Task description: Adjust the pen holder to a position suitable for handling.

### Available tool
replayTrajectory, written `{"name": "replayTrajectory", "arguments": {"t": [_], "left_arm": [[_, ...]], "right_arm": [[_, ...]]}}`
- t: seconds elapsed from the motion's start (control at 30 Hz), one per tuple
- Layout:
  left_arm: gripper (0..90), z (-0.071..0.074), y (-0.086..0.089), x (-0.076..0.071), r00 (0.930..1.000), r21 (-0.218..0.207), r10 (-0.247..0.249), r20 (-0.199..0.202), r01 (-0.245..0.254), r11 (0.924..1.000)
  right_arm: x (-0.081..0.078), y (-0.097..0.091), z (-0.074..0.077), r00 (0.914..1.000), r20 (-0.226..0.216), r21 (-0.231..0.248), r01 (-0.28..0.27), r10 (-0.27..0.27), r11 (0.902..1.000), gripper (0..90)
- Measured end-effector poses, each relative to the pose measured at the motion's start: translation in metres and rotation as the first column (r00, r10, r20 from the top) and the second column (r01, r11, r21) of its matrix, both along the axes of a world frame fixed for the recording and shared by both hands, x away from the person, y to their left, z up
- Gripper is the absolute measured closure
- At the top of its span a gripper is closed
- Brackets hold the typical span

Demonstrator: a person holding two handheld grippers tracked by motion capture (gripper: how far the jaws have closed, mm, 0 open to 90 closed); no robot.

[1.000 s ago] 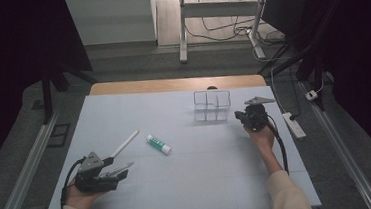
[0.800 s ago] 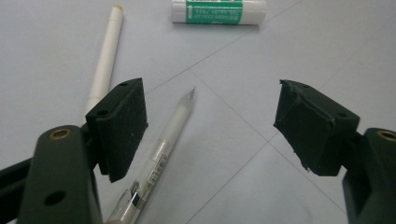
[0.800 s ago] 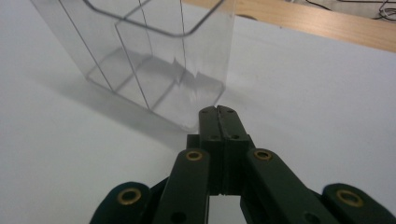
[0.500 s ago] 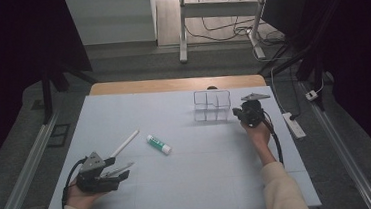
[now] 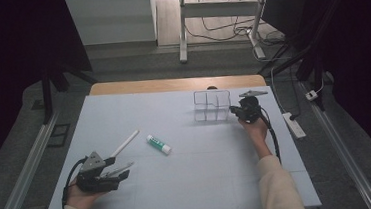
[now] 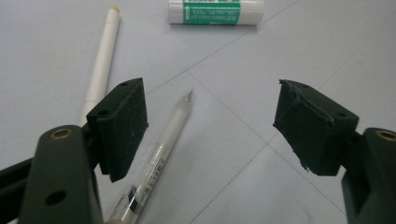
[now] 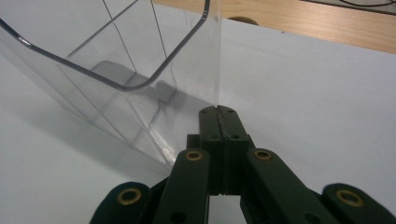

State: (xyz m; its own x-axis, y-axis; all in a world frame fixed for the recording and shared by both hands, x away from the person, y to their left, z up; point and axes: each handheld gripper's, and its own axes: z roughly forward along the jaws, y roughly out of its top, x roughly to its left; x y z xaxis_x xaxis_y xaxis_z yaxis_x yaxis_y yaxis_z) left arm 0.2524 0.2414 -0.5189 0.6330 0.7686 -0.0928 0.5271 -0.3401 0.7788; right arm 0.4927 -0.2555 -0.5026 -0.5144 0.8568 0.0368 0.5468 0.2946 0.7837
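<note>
Two grippers: one in each of the person's hands, both low over the pale grey tabletop [image 5: 189, 174].
Left gripper [image 6: 210, 126]: jaws spread wide apart, nothing pressed between the pads; in the high view it sits at the near left of the tabletop [image 5: 123, 170].
Clear-barrelled pen with a printed label [image 6: 161, 158]: lies flat on the tabletop between the left gripper's jaws, close to the pad on the left of the left gripper view, tip pointing away from the hand; whether it touches that pad cannot be told.
White slim marker with a tan tip [image 6: 102, 60]: lies flat just beyond that same pad, roughly parallel to the pen; seen in the high view too [image 5: 124, 143].
White glue stick with a green label [image 6: 216, 11]: lies on its side farther out, ahead of the open jaws and apart from them [image 5: 158, 144].
Right gripper [image 7: 218, 111]: jaws pressed flat together, holding nothing; its tip is right at the lower corner of the organiser.
Clear plastic organiser box with inner dividers [image 7: 140, 60]: stands upright at the far right of the tabletop [image 5: 212, 106], compartments empty as far as can be seen.
</note>
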Motion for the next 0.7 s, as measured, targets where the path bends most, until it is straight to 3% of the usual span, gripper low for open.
{"name": "replayTrajectory", "arguments": {"t": [0.2, 0.27, 0.7], "left_arm": [[25.4, 0.000, 0.001, 0.000, 1.0000, -0.003, 0.002, -0.001, -0.002, 1.0000], [25.6, 0.000, 0.001, 0.000, 1.0000, -0.004, 0.002, 0.002, -0.002, 1.0000], [25.6, -0.002, 0.001, 0.001, 1.0000, 0.004, 0.000, -0.005, 0.000, 1.0000]], "right_arm": [[0.000, 0.003, 0.000, 1.0000, 0.000, -0.006, -0.009, 0.009, 0.9999, 88.8], [0.000, 0.006, 0.001, 1.0000, 0.005, -0.032, -0.008, 0.008, 0.9995, 88.8], [0.002, 0.013, 0.002, 1.0000, -0.005, -0.043, -0.007, 0.007, 0.9991, 88.8]]}}
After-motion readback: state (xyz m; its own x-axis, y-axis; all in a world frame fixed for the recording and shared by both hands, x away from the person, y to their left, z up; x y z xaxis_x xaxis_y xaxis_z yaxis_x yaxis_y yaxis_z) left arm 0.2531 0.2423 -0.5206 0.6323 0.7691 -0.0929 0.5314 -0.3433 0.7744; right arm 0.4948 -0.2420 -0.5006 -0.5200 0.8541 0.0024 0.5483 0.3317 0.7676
